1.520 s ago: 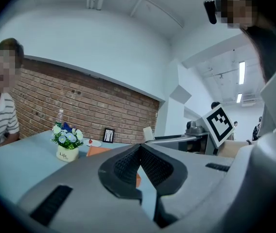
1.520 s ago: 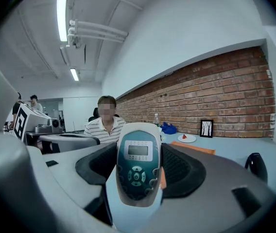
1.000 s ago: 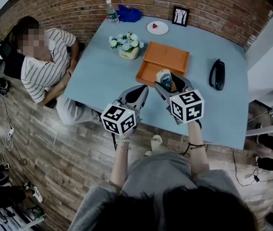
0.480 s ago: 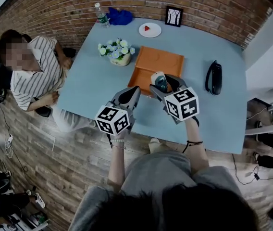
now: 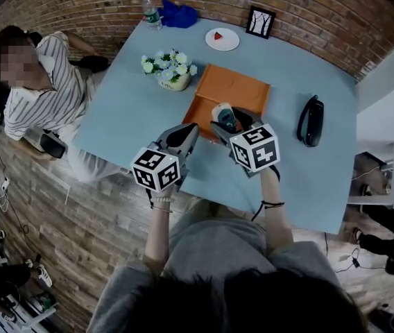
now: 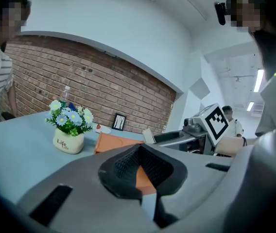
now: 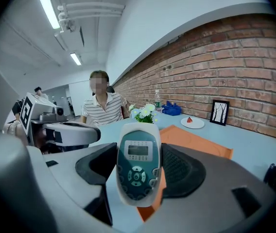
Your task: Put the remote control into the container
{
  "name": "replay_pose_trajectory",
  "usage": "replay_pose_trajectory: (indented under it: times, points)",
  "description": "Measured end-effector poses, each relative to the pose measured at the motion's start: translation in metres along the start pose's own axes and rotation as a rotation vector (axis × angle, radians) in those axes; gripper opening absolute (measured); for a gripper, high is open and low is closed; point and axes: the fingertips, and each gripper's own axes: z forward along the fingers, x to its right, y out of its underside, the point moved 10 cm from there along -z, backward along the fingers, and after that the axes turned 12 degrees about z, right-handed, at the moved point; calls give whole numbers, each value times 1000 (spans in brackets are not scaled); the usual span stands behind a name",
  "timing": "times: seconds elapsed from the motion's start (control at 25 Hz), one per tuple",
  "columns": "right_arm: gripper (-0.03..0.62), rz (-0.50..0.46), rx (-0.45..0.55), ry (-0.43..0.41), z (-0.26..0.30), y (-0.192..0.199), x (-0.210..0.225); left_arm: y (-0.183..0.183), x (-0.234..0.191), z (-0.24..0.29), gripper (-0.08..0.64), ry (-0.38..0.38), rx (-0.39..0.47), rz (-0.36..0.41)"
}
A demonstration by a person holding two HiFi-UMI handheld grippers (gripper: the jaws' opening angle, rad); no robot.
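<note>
A white remote control with a teal face and small screen stands upright between the pads of my right gripper, which is shut on it. From the head view the remote control hangs over the near edge of the orange container, a shallow tray on the blue table. My left gripper hovers just left of it, over the tray's near left corner, jaws together and holding nothing. Past its black pads a strip of the orange tray shows.
A flower pot stands left of the tray. At the table's far edge are a white plate, a picture frame, a water bottle and a blue cloth. A black handset lies right. A person in stripes sits left.
Both grippers have drifted slightly left in the head view, still side by side at the tray's near edge. The remote stays gripped. The seated person has shifted a little.
</note>
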Motion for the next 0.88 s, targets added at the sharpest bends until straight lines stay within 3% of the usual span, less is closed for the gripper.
replay_pose_trajectory:
  times: [0.44,0.88]
  points:
    - [284,-14,-168,45,46,-1,21,11,-30,28,3,84,-93,-37]
    - [284,-55,-372,38,89,20,39,26,-43,42,3,117,-146,-75]
